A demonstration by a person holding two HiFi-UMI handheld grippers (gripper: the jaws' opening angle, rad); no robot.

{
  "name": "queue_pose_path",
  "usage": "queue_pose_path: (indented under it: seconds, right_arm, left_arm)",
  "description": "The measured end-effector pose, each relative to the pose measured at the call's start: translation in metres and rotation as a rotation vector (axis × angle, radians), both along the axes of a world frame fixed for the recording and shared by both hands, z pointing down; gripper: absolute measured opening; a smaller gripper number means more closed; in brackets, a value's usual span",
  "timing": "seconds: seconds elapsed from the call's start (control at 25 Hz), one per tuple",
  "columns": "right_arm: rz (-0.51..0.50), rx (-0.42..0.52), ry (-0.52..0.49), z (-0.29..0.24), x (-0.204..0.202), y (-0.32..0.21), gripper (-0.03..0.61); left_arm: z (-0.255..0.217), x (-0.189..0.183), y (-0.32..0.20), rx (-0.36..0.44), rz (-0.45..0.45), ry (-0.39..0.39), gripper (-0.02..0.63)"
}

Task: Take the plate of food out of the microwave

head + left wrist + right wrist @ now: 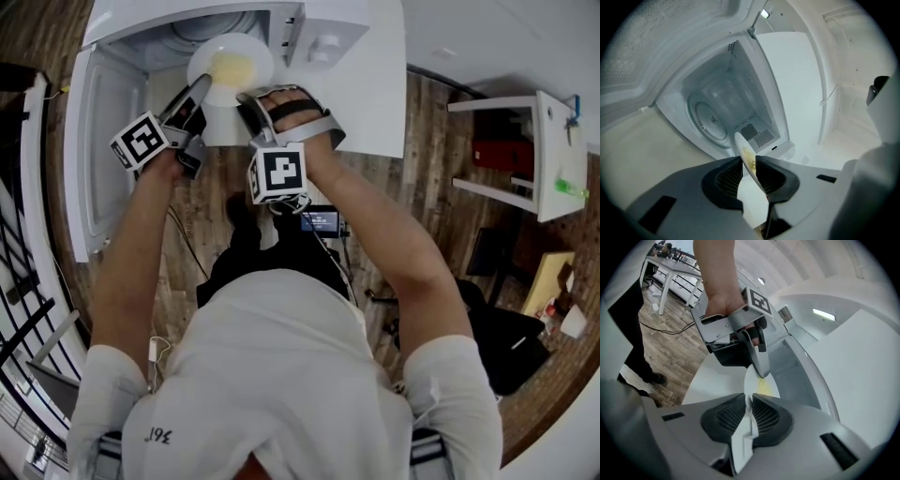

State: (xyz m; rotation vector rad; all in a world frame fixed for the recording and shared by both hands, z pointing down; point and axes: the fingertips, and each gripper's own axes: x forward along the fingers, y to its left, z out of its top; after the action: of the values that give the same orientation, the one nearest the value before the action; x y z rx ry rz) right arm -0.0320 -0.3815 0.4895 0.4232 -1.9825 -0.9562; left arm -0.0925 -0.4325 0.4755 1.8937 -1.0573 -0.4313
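Head view: open microwave door (101, 141) stands just left of plate (231, 62).

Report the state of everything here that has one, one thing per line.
microwave door, swung open.
turntable, bare inside the cavity.
plate, off the turntable, held at the opening by both grippers.
food, yellow, lying on the plate.
left gripper, shut on the plate's rim.
right gripper, shut on the opposite rim.
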Motion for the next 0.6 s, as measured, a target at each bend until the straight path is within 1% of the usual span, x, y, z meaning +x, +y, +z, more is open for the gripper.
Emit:
queue_pose_path:
  seconds: [0.28, 0.32, 0.4, 0.48, 0.6]
  right_arm:
    - [0.018, 0.005, -0.012, -0.014, 0.015, 0.014, 0.037]
    - [0.021, 0.003, -0.02, -0.017, 0.015, 0.016, 0.038]
    - [0.025, 0.004, -0.045, -0.025, 0.015, 0.02, 0.037]
    - [0.023, 0.015, -0.031, -0.03, 0.019, 0.025, 0.037]
    - [0.025, 0.02, -0.013, -0.034, 0.025, 0.032, 0.038]
  left_arm:
    - [-0.016, 0.015, 0.013, 0.021, 0.012, 0.018, 0.089]
    - [-0.02, 0.018, 0.015, 0.023, 0.012, 0.035, 0.089]
    - [-0.029, 0.025, 0.019, 0.029, 0.01, 0.098, 0.086]
    - [-0.035, 0.028, 0.023, 0.034, 0.008, 0.119, 0.084]
    - [-0.041, 0.033, 0.032, 0.02, 0.007, 0.148, 0.083]
